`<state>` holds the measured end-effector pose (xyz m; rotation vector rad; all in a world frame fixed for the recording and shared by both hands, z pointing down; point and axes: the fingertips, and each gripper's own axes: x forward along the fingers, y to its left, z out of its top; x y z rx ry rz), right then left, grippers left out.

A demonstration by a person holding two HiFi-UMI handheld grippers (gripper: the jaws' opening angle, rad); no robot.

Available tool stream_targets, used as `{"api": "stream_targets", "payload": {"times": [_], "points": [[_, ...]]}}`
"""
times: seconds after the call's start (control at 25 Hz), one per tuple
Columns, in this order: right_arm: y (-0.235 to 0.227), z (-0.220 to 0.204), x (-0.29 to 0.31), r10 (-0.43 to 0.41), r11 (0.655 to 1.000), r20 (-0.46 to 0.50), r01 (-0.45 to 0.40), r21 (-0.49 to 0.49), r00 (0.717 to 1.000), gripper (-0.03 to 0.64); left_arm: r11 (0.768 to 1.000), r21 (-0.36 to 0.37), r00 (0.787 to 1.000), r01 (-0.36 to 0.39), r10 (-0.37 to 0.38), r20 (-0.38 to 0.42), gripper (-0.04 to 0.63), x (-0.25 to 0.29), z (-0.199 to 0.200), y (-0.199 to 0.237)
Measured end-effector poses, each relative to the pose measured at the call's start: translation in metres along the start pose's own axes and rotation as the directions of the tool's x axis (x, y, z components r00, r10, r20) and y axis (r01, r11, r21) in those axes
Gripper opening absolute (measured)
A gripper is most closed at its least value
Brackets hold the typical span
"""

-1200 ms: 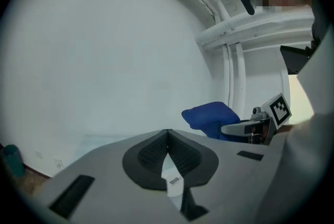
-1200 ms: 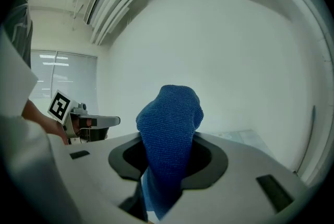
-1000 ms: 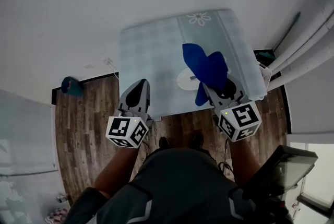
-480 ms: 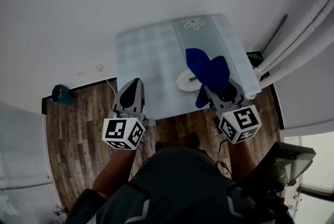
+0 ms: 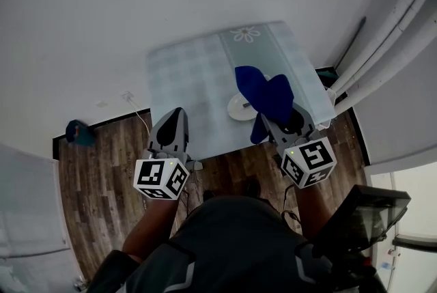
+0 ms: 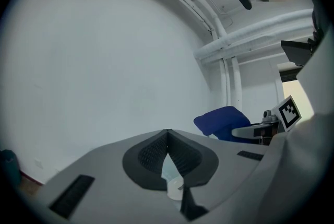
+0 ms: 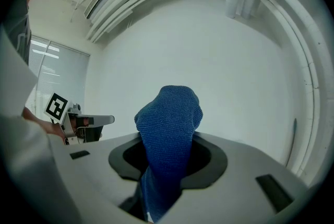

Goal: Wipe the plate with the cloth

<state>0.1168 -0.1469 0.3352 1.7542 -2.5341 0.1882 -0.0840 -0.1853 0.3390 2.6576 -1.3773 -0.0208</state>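
Holding a blue cloth (image 5: pixel 263 93) over a white plate (image 5: pixel 236 108) on a small table (image 5: pixel 184 70).
Right gripper (image 5: pixel 276 123) clamps the cloth above the plate, beside the table's near edge. Left gripper (image 5: pixel 179 112), jaws together and empty, hovers by the near-left corner.

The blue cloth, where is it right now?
In the head view, the blue cloth is clamped in the right tool, partly hiding the white plate on the right side of the table.

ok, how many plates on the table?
1: a small white plate on the table's near right part, partly hidden behind the blue cloth held in the right tongs.
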Motion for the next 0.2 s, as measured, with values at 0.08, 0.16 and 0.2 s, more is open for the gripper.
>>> {"api": "stream_targets", "payload": {"times": [0.08,0.16,0.2], "points": [[0.0020,-0.0002,-0.0029,0.004,1.000,-0.001,-0.004,-0.003,1.000,0.156,1.000,-0.001,1.000,-0.001,0.001,0.001,0.009,-0.0037,-0.0002,-0.0018],[0.0032,-0.0012,-0.0061,0.005,1.000,-0.005,-0.005,-0.004,1.000,0.155,1.000,-0.007,1.000,-0.003,0.003,0.002,0.009,-0.0073,-0.0003,-0.0035],[0.0036,-0.0017,-0.0077,0.005,1.000,-0.007,-0.005,-0.003,1.000,0.156,1.000,-0.010,1.000,-0.003,0.003,0.002,0.009,-0.0090,-0.0004,-0.0044]]}}
